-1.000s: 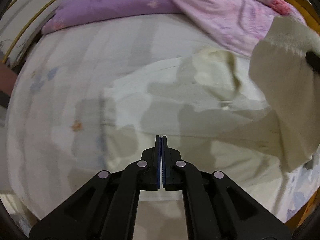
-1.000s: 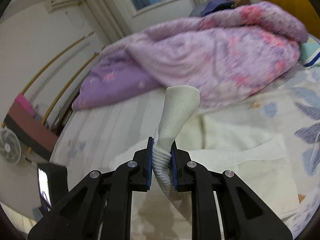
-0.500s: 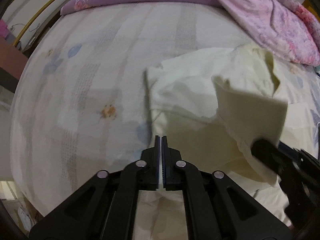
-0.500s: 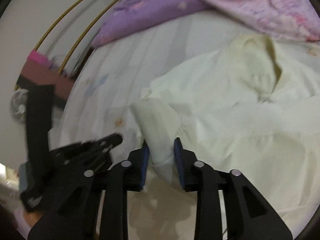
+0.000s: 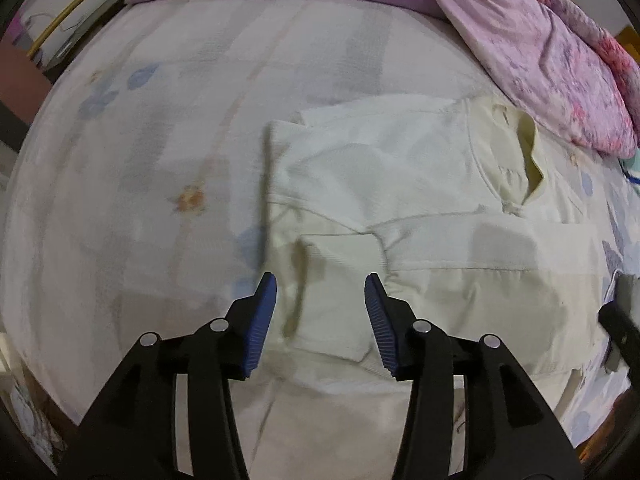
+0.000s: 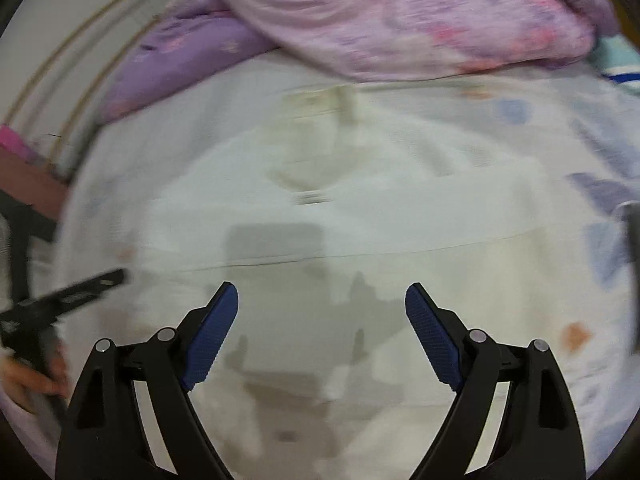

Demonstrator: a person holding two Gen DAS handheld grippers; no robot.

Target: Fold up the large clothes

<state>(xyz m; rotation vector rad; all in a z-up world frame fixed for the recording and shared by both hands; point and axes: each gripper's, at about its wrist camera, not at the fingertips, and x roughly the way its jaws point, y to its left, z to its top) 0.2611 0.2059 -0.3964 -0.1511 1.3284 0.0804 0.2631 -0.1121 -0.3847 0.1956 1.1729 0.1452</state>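
A large cream sweater (image 5: 400, 184) lies flat on the bed, its collar toward the pink quilt. One sleeve is folded across the body, and its ribbed cuff (image 5: 340, 280) lies near the sweater's left edge. My left gripper (image 5: 320, 292) hovers over that cuff with its jaws opening; the cuff lies below them, not pinched. In the right wrist view the picture is blurred. My right gripper (image 6: 322, 300) hangs over the sweater (image 6: 360, 220), its jaws opening wide with nothing between them. The left gripper (image 6: 68, 300) shows there at the left edge.
A pink and purple floral quilt (image 5: 540, 40) is bunched at the far side of the bed. The pale flower-print bedsheet (image 5: 140, 160) spreads left of the sweater. A person's hand (image 6: 28, 380) shows at the lower left in the right wrist view.
The right gripper carried the sleeve across the sweater, let it go and drew back. The left gripper, shut before, has opened above the laid-down cuff.
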